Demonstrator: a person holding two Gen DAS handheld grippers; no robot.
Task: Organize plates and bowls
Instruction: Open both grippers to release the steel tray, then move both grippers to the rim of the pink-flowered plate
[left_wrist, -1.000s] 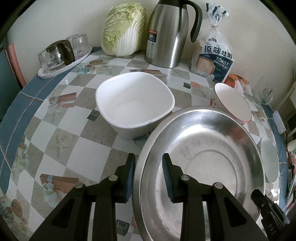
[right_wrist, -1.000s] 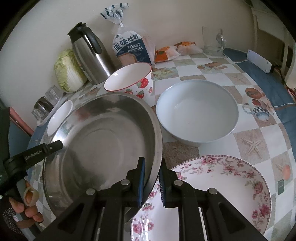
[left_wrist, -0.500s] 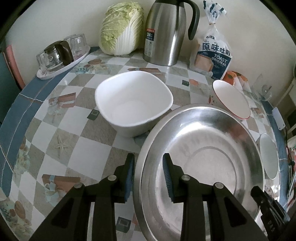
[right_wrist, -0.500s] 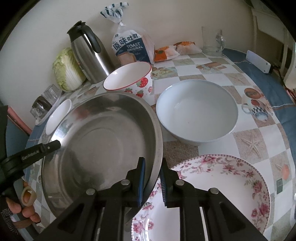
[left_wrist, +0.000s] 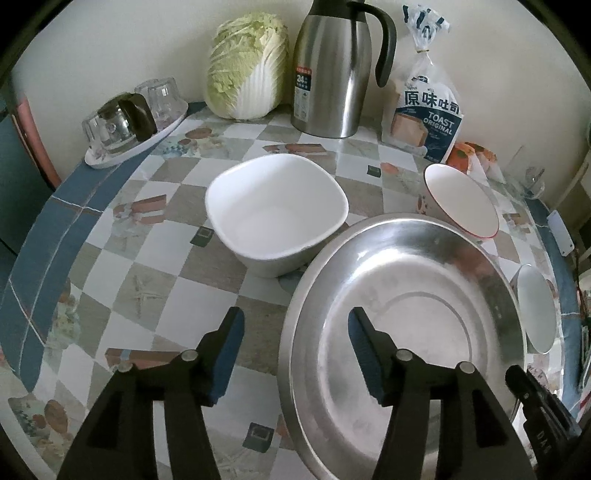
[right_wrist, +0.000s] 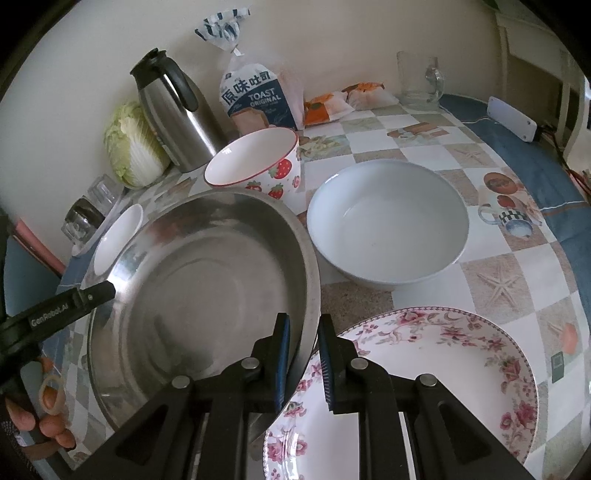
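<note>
A large steel basin (left_wrist: 406, 325) sits on the checked table. My left gripper (left_wrist: 295, 332) is open, its fingers wide apart either side of the basin's left rim. My right gripper (right_wrist: 303, 347) is shut on the steel basin's (right_wrist: 207, 295) right rim, over the edge of a floral plate (right_wrist: 443, 369). A white square bowl (left_wrist: 277, 214) stands behind the basin in the left wrist view. A strawberry bowl (right_wrist: 255, 166) and a round pale bowl (right_wrist: 388, 225) stand beyond it in the right wrist view.
At the back by the wall stand a cabbage (left_wrist: 247, 62), a steel thermos jug (left_wrist: 332, 70), a toast bag (left_wrist: 428, 114) and a tray of glasses (left_wrist: 129, 122). A glass mug (right_wrist: 421, 81) and a white power strip (right_wrist: 511, 118) sit far right.
My left gripper has opened and let go of the basin's left rim. My right gripper still grips the right rim; the basin has barely moved.
</note>
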